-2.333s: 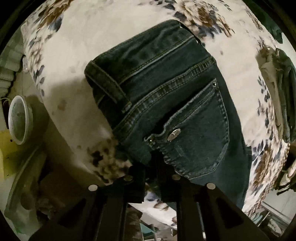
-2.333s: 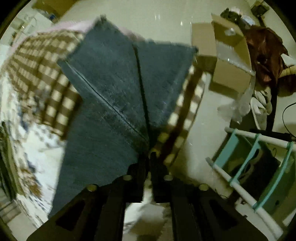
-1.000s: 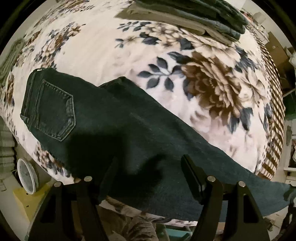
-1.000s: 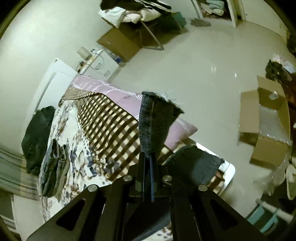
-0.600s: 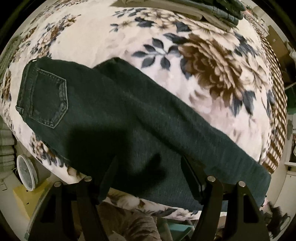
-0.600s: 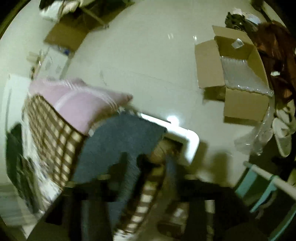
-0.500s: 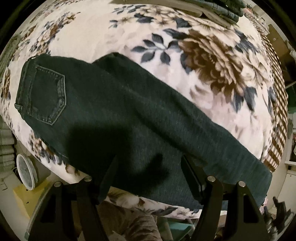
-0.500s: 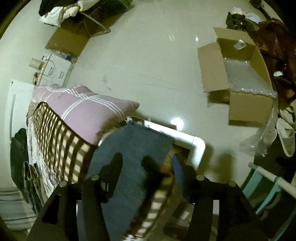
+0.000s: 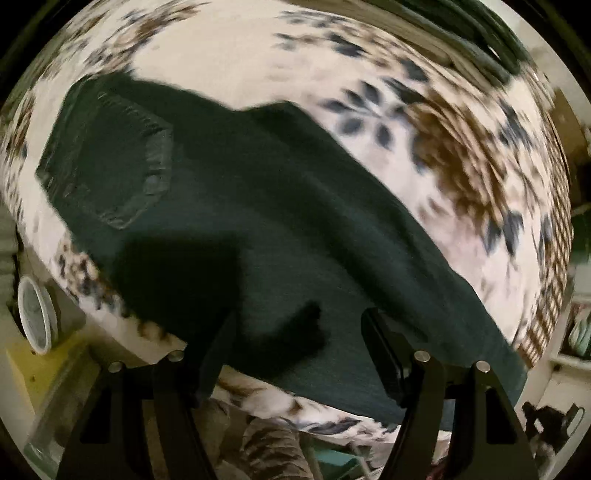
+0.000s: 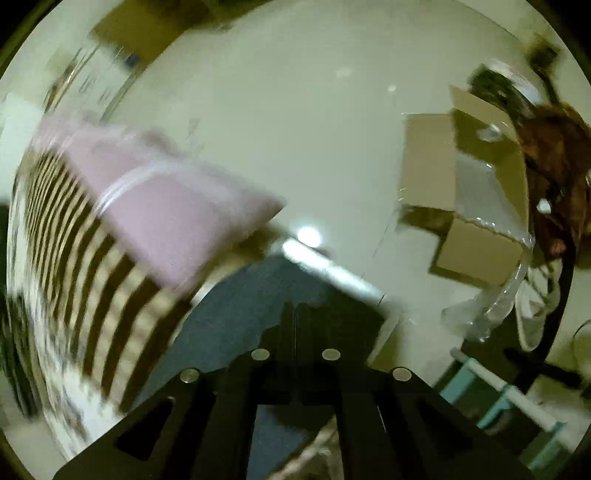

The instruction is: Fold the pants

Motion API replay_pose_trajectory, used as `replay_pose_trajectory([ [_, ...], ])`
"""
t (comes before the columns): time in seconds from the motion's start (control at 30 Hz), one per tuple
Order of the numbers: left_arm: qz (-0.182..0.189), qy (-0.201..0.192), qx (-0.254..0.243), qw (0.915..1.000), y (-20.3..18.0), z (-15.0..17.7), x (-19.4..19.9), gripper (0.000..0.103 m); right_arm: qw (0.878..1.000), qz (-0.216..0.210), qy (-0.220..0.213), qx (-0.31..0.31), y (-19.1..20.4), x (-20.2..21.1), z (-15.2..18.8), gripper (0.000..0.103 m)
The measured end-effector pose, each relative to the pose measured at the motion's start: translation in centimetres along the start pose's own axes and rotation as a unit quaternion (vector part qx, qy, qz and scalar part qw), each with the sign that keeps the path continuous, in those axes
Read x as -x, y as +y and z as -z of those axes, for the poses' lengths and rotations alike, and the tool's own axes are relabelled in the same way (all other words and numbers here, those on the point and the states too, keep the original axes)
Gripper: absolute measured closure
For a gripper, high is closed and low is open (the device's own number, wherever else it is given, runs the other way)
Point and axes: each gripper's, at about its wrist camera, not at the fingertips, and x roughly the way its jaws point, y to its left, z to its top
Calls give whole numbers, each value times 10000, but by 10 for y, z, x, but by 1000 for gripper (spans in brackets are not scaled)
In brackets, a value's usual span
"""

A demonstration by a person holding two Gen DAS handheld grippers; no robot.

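Dark denim pants [image 9: 258, 206] lie flat across the flowered bed cover [image 9: 258, 55], back pocket [image 9: 122, 166] at the left and the legs running down to the right. My left gripper [image 9: 299, 317] hovers open over the thigh part, and nothing sits between its fingers. In the right wrist view the leg end [image 10: 229, 321] hangs over the foot of the bed. My right gripper [image 10: 293, 317] is down on that leg end. Its jaws are closing and stand almost together, pinching the cloth there.
A stack of folded clothes [image 9: 480, 22] lies at the far side of the bed. A white bowl [image 9: 35, 317] stands by the bed's near left. A pink pillow [image 10: 166, 206], checked blanket [image 10: 74, 229], cardboard box [image 10: 472, 206] and teal rack [image 10: 509, 398] surround the bed foot.
The right gripper let go of the raised leg end, which dropped onto the bed; it opened, sank and has closed again at the leg end. The left gripper stayed open and came lower.
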Motion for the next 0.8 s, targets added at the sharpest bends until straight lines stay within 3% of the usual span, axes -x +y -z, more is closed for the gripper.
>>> replay_pose_trajectory([
  [0.1, 35, 6, 413, 9991, 43, -11, 5, 35, 9931, -410, 282, 1064, 80, 23, 42, 43],
  [0.13, 25, 3, 511, 9987, 54, -14, 7, 35, 9878, -621, 409, 1370, 109, 27, 61, 38],
  [0.3, -180, -71, 1050, 9943, 139, -47, 13, 35, 9441, -1468, 1599, 2482, 256, 3, 165, 38],
  [0.4, -354, -226, 1235, 9915, 184, -71, 16, 35, 9103, -1572, 2008, 3260, 348, -19, 233, 38],
  [0.43, -411, -276, 1278, 9906, 200, -80, 16, 35, 8939, -1574, 2080, 3645, 378, -25, 255, 38],
  [0.53, -500, -344, 1365, 9888, 236, -92, 16, 35, 8462, -1370, 2356, 4578, 457, -52, 316, 38],
  [0.6, -533, -323, 1422, 9879, 248, -101, 8, 35, 8203, -1119, 2554, 4994, 489, -73, 340, 38],
  [0.67, -461, -266, 1546, 9865, 265, -108, 1, 35, 8022, -762, 2633, 5304, 513, -91, 360, 38],
  [0.7, -450, -232, 1587, 9860, 276, -107, 0, 35, 7860, -546, 2823, 5473, 522, -103, 372, 38],
  [0.8, -331, -114, 1775, 9835, 296, -117, -8, 35, 7714, -297, 3034, 5586, 529, -117, 383, 41],
])
